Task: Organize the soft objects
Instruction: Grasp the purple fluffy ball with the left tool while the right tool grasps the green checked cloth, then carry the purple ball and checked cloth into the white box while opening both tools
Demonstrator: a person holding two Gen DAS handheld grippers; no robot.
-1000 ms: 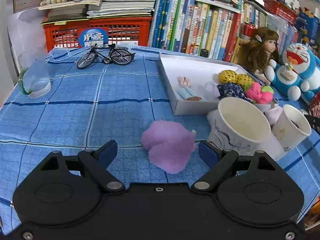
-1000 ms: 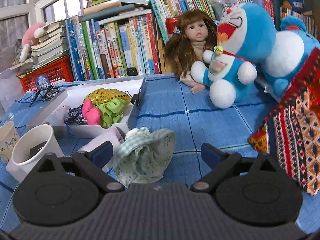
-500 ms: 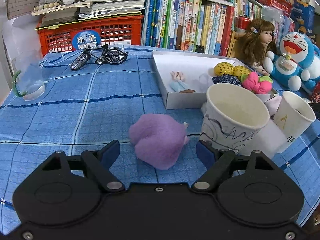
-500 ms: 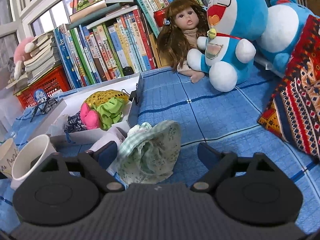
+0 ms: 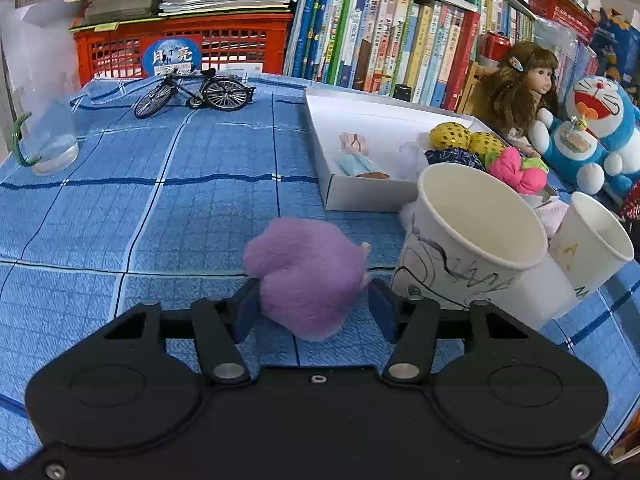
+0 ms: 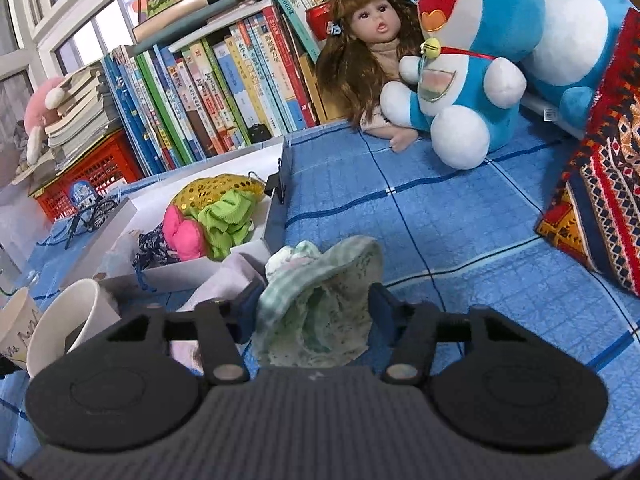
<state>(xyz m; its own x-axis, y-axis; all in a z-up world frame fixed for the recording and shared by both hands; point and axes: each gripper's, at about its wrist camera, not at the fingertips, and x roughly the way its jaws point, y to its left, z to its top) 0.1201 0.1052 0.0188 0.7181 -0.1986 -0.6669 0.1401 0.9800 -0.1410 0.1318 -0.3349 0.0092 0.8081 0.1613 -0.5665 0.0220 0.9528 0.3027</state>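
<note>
A purple fluffy pompom (image 5: 306, 274) lies on the blue checked cloth. My left gripper (image 5: 312, 312) has closed on it, both pads against its sides. A green checked cloth hat (image 6: 320, 296) sits between the pads of my right gripper (image 6: 314, 312), which is shut on it. The white box (image 5: 360, 190) holds soft items: yellow sequin pieces (image 5: 450, 136), a pink piece (image 5: 516, 170) and a small doll figure (image 5: 356, 156). The box also shows in the right wrist view (image 6: 200, 268), with a green ruffled piece (image 6: 224, 224).
Two paper cups (image 5: 476, 240) (image 5: 592, 240) stand right of the pompom. A model bicycle (image 5: 192, 90), a glass jug (image 5: 48, 140), a red crate (image 5: 184, 50), books, a doll (image 6: 372, 52), a Doraemon plush (image 6: 460, 72) and a patterned cloth (image 6: 600, 200) ring the table.
Both grippers have moved forward and closed: the left onto the purple pompom, the right onto the green hat. One second ago both were open wide.
</note>
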